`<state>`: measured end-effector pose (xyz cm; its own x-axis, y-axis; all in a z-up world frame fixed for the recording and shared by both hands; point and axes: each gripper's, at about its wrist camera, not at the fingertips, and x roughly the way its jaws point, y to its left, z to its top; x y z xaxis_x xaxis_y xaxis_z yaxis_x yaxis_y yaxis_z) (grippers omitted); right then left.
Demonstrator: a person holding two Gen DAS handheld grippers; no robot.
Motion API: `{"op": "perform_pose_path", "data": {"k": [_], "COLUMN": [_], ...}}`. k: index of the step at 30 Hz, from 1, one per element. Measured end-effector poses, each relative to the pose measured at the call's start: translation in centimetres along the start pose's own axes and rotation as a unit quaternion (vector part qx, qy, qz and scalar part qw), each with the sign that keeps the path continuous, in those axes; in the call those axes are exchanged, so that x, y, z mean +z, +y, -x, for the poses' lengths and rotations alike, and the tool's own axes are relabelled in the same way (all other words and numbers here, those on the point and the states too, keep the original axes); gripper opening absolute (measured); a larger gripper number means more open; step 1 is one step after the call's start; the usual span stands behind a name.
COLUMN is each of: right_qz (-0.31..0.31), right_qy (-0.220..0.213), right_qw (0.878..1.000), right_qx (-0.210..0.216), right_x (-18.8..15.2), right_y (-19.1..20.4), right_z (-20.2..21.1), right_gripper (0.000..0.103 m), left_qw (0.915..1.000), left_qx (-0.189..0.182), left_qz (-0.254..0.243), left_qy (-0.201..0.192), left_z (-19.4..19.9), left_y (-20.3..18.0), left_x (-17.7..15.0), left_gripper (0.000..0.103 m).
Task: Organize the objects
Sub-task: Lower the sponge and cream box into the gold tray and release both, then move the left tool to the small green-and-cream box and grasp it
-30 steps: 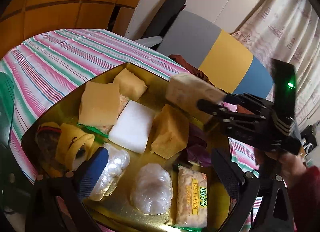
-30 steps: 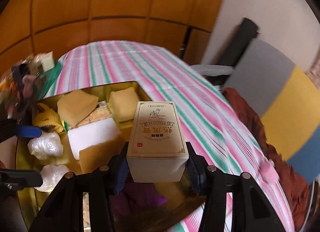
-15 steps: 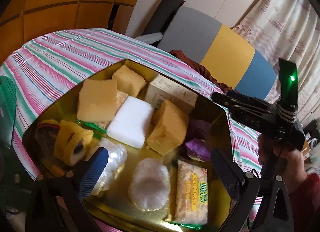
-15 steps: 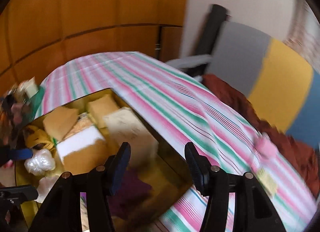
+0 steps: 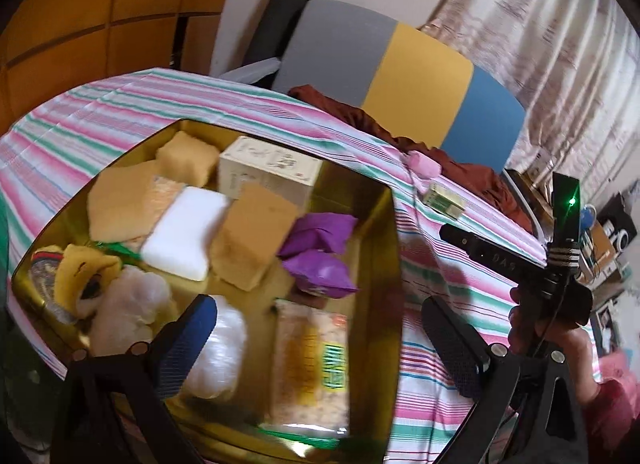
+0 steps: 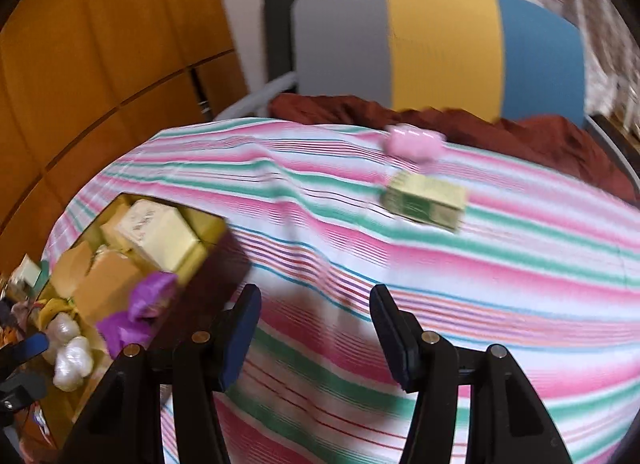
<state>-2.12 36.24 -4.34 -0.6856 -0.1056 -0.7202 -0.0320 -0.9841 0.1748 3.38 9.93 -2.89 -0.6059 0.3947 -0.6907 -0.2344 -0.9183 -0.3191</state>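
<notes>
My right gripper (image 6: 316,340) hangs over the striped tablecloth (image 6: 460,284) with its jaws apart and nothing between them. My left gripper (image 5: 320,348) stands wide and empty above the near side of the gold tray (image 5: 384,264). The cream box (image 5: 268,172) lies inside the tray at its far edge, beside a tan sponge block (image 5: 256,236) and a white block (image 5: 184,232). Two purple packets (image 5: 320,252) sit to the right of the tan block; a yellow-labelled snack bag (image 5: 312,360) lies at the near side. On the cloth to the right of the tray rest a small green box (image 6: 424,200) and, beyond it, a pink object (image 6: 414,142), both blurred.
</notes>
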Motion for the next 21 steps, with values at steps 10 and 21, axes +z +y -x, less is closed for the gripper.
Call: {"op": "perform_pose_path", "data": {"k": [10,21], "right_qz": [-0.053,-0.096], "right_qy": [-0.018,-0.05], "right_qw": [0.995,0.974], "right_qx": [-0.088,-0.197], "right_x": [-1.4,-3.1], "right_y": [-6.8,-11.9], "right_z": [2.1,3.0], "right_gripper": [0.057,0.057], "left_qw": [0.9969,0.9911], "left_qx": [-0.021,-0.027], "left_qz": [-0.076,-0.119], "left_qy": [0.001,0.052], "left_z": [-1.8,-11.0], "left_y": [-7.0,-15.3], "left_x": [2.0,6.7], "left_gripper": [0.103,0.103]}}
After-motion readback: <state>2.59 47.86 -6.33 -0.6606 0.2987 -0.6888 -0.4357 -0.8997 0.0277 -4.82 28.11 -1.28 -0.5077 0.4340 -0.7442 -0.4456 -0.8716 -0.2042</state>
